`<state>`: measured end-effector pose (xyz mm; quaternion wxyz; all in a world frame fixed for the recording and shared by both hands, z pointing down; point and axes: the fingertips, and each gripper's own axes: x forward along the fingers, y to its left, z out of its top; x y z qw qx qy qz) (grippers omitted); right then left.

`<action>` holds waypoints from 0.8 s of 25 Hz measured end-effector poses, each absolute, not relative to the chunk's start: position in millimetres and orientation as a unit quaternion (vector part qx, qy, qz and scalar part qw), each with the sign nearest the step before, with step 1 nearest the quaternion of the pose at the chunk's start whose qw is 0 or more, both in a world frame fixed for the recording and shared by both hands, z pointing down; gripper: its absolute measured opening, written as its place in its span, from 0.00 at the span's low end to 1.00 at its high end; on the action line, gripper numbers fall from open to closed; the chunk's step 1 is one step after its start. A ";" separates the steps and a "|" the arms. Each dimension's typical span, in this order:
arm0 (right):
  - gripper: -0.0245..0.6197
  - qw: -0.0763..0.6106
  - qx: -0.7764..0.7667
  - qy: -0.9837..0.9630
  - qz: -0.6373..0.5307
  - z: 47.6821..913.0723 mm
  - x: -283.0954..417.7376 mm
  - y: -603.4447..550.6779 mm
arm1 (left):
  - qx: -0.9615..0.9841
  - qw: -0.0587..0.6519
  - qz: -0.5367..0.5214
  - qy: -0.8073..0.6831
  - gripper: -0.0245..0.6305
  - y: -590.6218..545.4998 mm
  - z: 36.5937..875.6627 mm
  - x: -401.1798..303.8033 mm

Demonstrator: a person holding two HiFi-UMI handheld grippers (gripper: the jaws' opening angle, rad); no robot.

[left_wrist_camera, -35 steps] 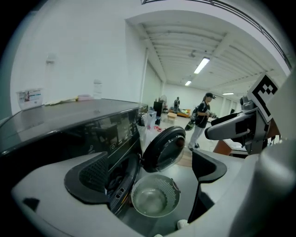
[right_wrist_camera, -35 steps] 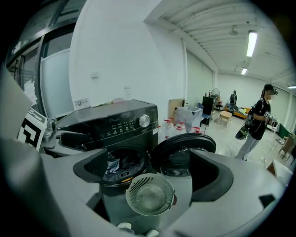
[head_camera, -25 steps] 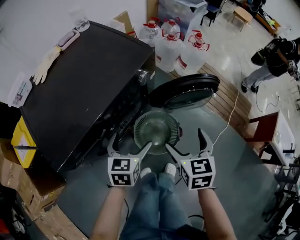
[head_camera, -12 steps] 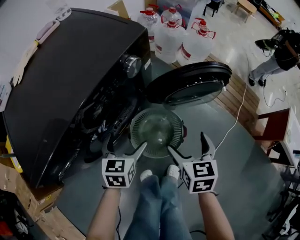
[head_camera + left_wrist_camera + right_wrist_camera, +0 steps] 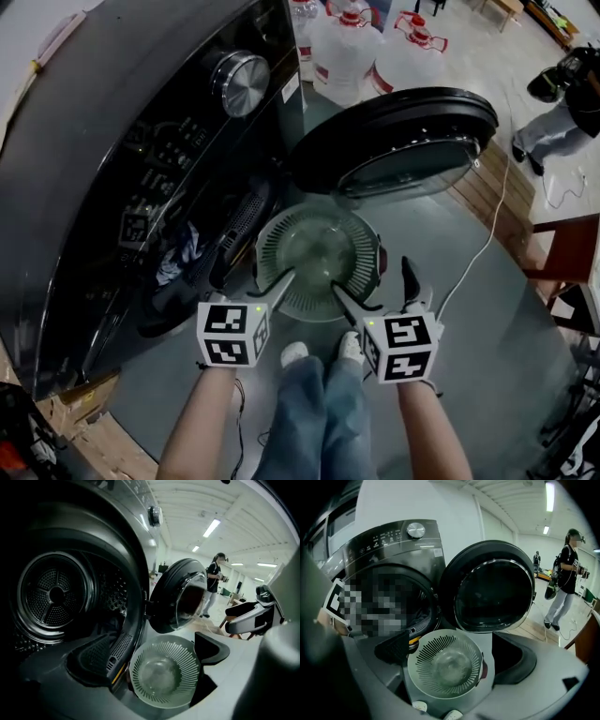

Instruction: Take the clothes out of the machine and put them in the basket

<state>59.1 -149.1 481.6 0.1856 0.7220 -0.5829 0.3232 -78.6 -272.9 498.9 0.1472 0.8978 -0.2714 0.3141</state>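
Note:
A dark front-loading machine [image 5: 141,159] stands at the left with its round door [image 5: 398,141] swung open. Bluish-white clothes [image 5: 178,255] show inside the opening. In the left gripper view the drum [image 5: 56,595] looks dark, and I cannot make out clothes there. A round grey-green slotted basket [image 5: 317,258] sits on the floor below the door, with nothing in it. My left gripper [image 5: 248,277] hovers open at the basket's near-left rim, close to the opening. My right gripper [image 5: 378,292] is open at the near-right rim. Both gripper views look over the basket [image 5: 164,674] [image 5: 445,663].
Large water jugs [image 5: 375,47] stand behind the machine. A wooden pallet [image 5: 487,187], a white cable [image 5: 473,258] and a brown chair [image 5: 562,262] lie to the right. A person [image 5: 562,112] stands far right. My own shoes [image 5: 293,352] are just short of the basket.
The head view has dropped closer and turned toward the machine's front, so the opening and the clothes now show. Both grippers stay open near the basket's near rim.

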 end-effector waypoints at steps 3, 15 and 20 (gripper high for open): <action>0.89 0.195 0.718 -0.580 0.333 506.3 62.5 -156.9 | 0.893 0.144 0.321 -0.280 0.90 -294.4 520.8 -81.1; 0.89 0.230 0.694 -0.583 0.355 576.3 54.7 -187.9 | 0.853 0.167 0.360 -0.339 0.77 -384.2 590.7 -105.2; 0.89 0.238 0.690 -0.579 0.363 600.8 53.0 -194.7 | 0.845 0.140 0.378 -0.351 0.69 -404.1 610.0 -100.3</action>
